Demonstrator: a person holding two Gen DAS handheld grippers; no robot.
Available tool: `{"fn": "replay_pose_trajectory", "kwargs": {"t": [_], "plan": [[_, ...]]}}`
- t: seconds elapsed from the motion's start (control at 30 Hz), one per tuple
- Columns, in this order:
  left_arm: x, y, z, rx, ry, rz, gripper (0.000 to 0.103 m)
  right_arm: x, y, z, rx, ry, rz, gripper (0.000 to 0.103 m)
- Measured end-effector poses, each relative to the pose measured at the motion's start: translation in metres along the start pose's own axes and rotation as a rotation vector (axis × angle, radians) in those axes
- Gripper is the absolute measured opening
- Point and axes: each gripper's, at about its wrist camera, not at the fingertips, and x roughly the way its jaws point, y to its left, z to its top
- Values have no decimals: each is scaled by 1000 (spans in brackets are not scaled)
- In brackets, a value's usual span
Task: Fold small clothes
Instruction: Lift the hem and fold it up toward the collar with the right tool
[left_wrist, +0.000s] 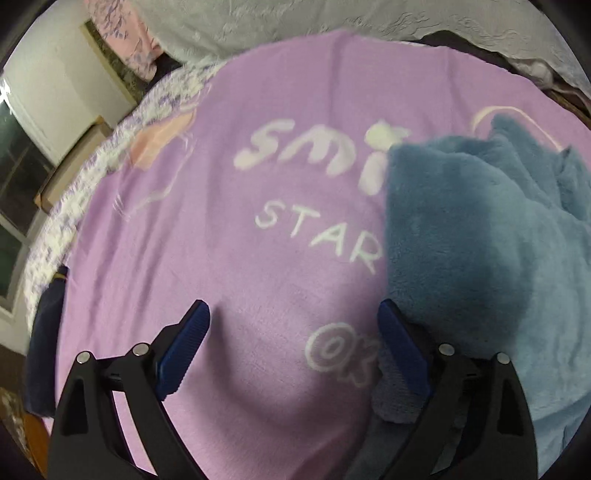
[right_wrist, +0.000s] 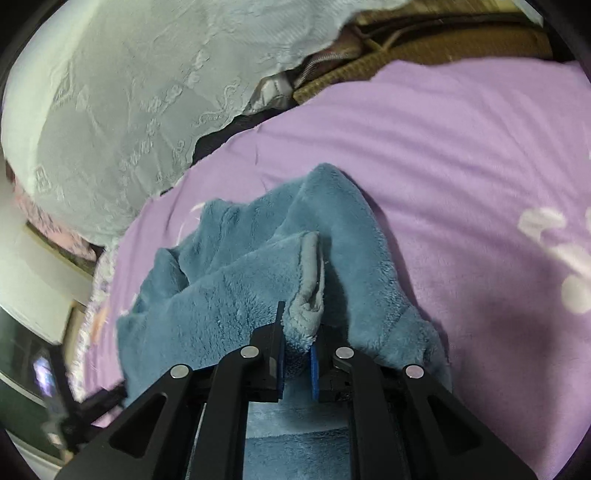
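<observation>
The blue fleece garment lies crumpled in the middle of my right wrist view, spread on the purple blanket that fills the right half of that frame. A grey-lined hem edge of it stands up just above the fingers at lower centre. My right gripper is clamped on that fold: its blue pads sit almost together with the plush fabric pinched between them, and more of the fleece runs back under the tool at the bottom of the frame.

In my left wrist view the same garment heaps along the right side, covering the end of the white "smi" and "STAR" lettering on the blanket. My left gripper stands wide open at the bottom of the frame, nothing between its blue pads. Its right finger is just at the garment's near edge; whether it touches I cannot tell. Its left finger is over bare blanket.

A pale embroidered cover fills the upper left of the right view, a woven brown mat the upper right. A window shows at the left edge of the left view.
</observation>
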Motion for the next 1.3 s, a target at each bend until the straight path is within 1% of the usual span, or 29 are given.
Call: {"fn": "replay_pose_trajectory", "kwargs": {"t": [0.03, 0.07, 0.13, 0.17, 0.2, 0.23, 0.3, 0.37, 0.43, 0.5, 0.53, 0.57, 0.6, 0.63, 0.67, 0.7, 0.73, 0.8, 0.83, 0.87, 0.93, 1.03, 1.1, 1.13, 1.17, 1.2, 1.3], "plan": [[1, 4, 1, -13, 10, -16, 91, -2, 0, -4, -5, -4, -7, 10], [0, 5, 2, -14, 12, -18, 91, -3, 0, -4, -7, -3, -15, 10], [-5, 9, 2, -15, 4, -16, 90, -10, -2, -2, 23, -13, -22, 13], [-11, 13, 3, -23, -4, -31, 89, -18, -1, -1, 35, -36, -28, 17], [-15, 16, 5, -31, -11, -49, 89, -26, 1, 1, 33, -68, -43, 19], [-23, 21, 9, -49, -26, -82, 89, -38, 9, 5, 3, -124, -65, 19], [-37, 25, 22, -68, -55, -108, 89, -42, 26, 11, -55, -146, -57, 19], [-44, 18, 34, -56, -79, -91, 89, -36, 47, 16, -106, -129, -23, 19], [-46, 3, 46, -31, -96, -89, 89, -20, 64, 20, -147, -99, -12, 19], [-37, -14, 53, 17, -88, -80, 89, -2, 71, 22, -176, -66, -28, 19], [-24, -23, 55, 36, -70, -53, 89, 11, 69, 21, -178, -39, -47, 19], [-14, -29, 54, 41, -56, -33, 89, 20, 65, 20, -175, -21, -71, 19], [-3, -34, 53, 46, -41, -15, 92, 33, 56, 17, -176, 1, -103, 17], [11, -39, 51, 49, -27, -3, 95, 40, 50, 13, -184, 14, -106, 15], [18, -39, 48, 36, -34, -1, 99, 44, 45, 13, -192, 20, -95, 12], [19, -36, 45, 12, -54, -8, 99, 44, 45, 14, -188, 21, -86, 12], [16, -35, 43, 8, -61, -9, 99, 41, 46, 15, -186, 19, -86, 12], [9, -34, 43, 28, -82, -4, 99, 31, 52, 12, -218, -16, -92, 15], [2, -30, 41, 18, -98, -19, 99, 28, 56, 9, -234, -22, -95, 15], [-4, -25, 38, 7, -107, -47, 99, 22, 61, 6, -255, -27, -91, 19], [-17, -17, 34, -6, -110, -106, 99, 8, 73, 1, -295, -52, -74, 19], [-35, -12, 20, -2, -130, -152, 99, -7, 87, -10, -358, -61, -70, 25], [-40, -17, 8, 22, -131, -150, 99, -6, 89, -20, -403, -45, -113, 35], [-35, -22, 1, 51, -116, -129, 99, 2, 87, -25, -418, -13, -147, 36], [-29, -27, -4, 70, -99, -107, 99, 10, 82, -30, -423, 22, -164, 37], [-21, -30, -8, 67, -83, -103, 99, 17, 79, -33, -423, 39, -169, 37], [-24, -24, -9, 47, -81, -112, 99, 3, 83, -34, -419, 9, -169, 36]]}}
